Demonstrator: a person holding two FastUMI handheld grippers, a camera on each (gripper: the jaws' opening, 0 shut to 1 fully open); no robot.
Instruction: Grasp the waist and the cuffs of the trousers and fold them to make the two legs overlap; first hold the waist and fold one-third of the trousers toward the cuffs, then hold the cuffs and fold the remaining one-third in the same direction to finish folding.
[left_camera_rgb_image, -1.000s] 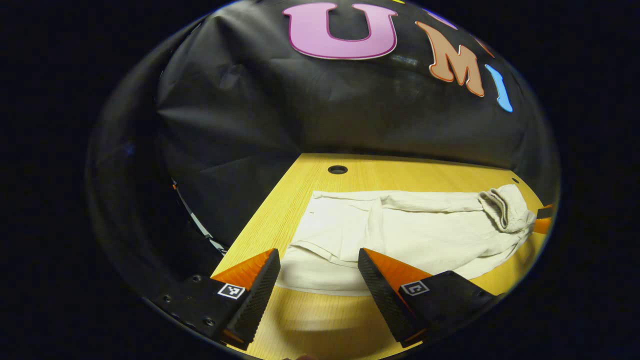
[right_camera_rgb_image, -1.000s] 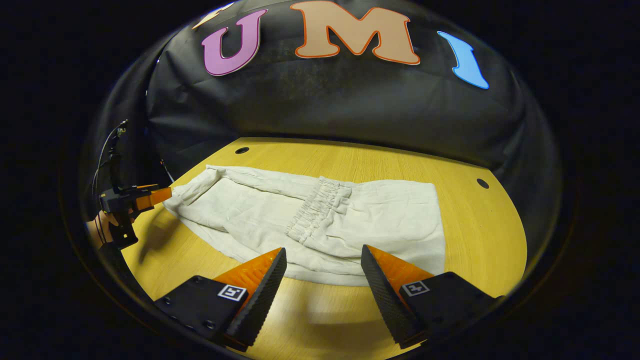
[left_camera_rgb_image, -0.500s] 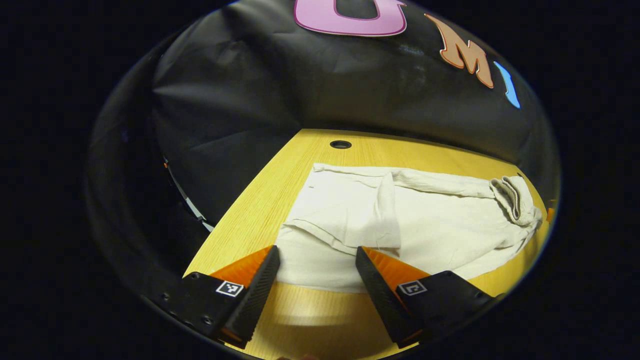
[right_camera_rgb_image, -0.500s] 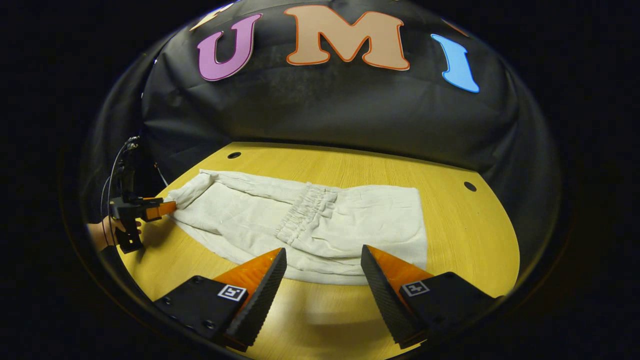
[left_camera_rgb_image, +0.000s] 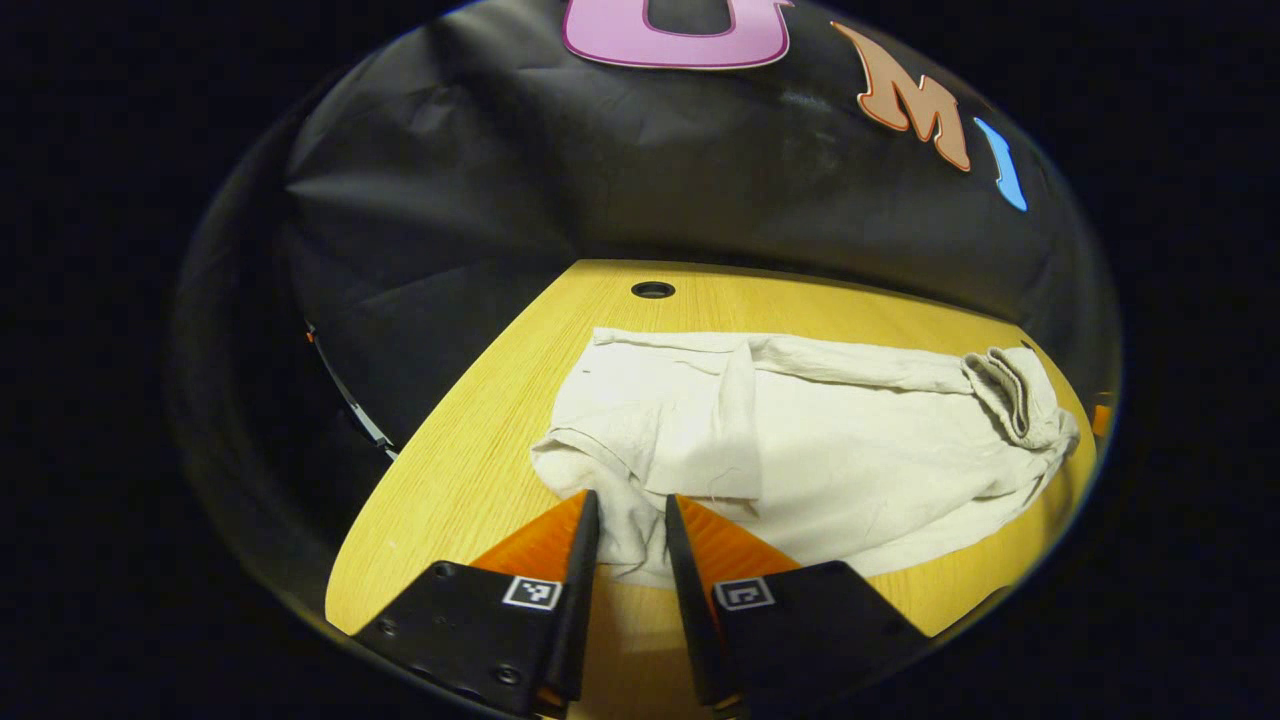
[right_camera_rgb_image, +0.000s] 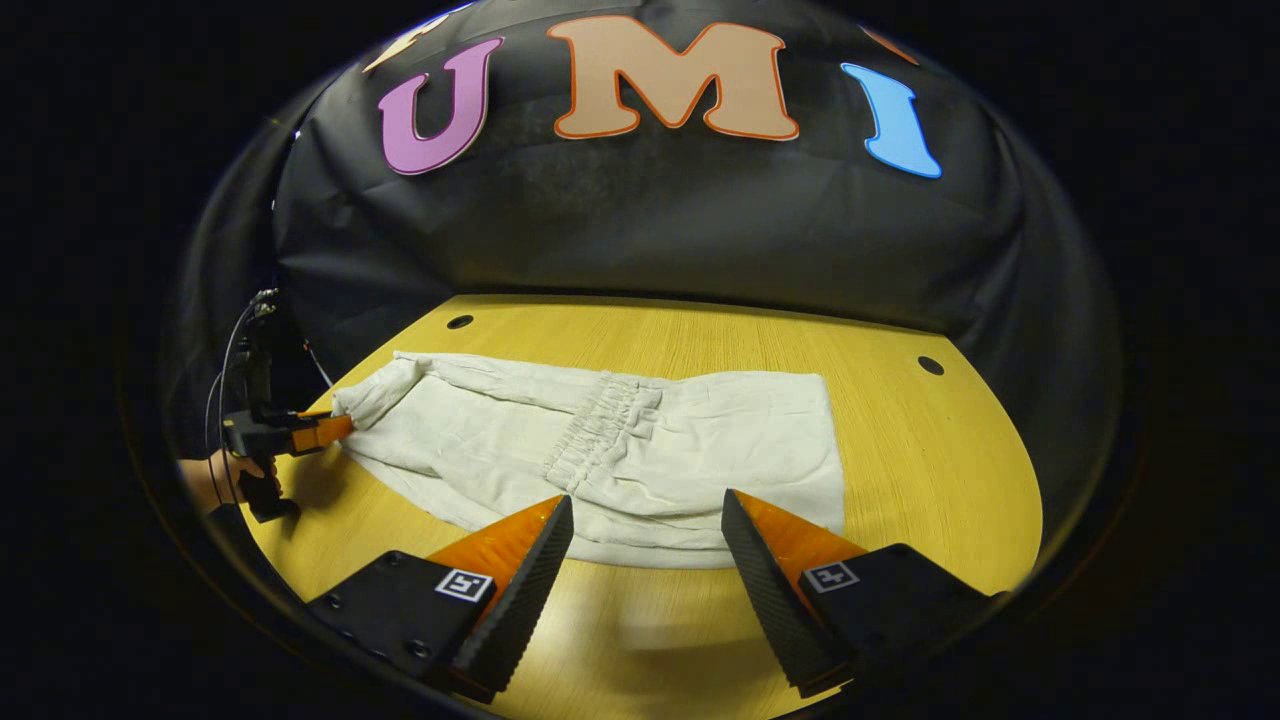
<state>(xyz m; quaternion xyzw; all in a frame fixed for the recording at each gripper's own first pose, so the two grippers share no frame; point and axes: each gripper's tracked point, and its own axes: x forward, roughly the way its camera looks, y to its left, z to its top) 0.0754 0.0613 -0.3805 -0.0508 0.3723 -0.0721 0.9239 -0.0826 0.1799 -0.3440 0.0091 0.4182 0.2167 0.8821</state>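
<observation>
Cream trousers (left_camera_rgb_image: 850, 450) lie lengthwise on the yellow wooden table (left_camera_rgb_image: 470, 450), with the waist part folded over toward the cuffs. The elastic waistband (right_camera_rgb_image: 600, 430) sits mid-cloth in the right gripper view. My left gripper (left_camera_rgb_image: 630, 545) is shut on the bunched cuff end of the trousers, and cloth is pinched between its fingers. The right gripper view shows the same left gripper (right_camera_rgb_image: 345, 425) at the trousers' (right_camera_rgb_image: 700, 440) far left end, held by a hand (right_camera_rgb_image: 215, 480). My right gripper (right_camera_rgb_image: 645, 550) stands open just in front of the trousers' near edge, with nothing between its fingers.
Round holes are set in the table top: one (left_camera_rgb_image: 652, 290) behind the cuff end, others at the back left (right_camera_rgb_image: 460, 322) and back right (right_camera_rgb_image: 930, 365). The black booth wall closes the far side. Bare wood (right_camera_rgb_image: 930, 450) lies right of the trousers.
My left gripper went from open around the cuff end to shut on it, bunching the cloth. The right gripper stayed open and shifted only slightly.
</observation>
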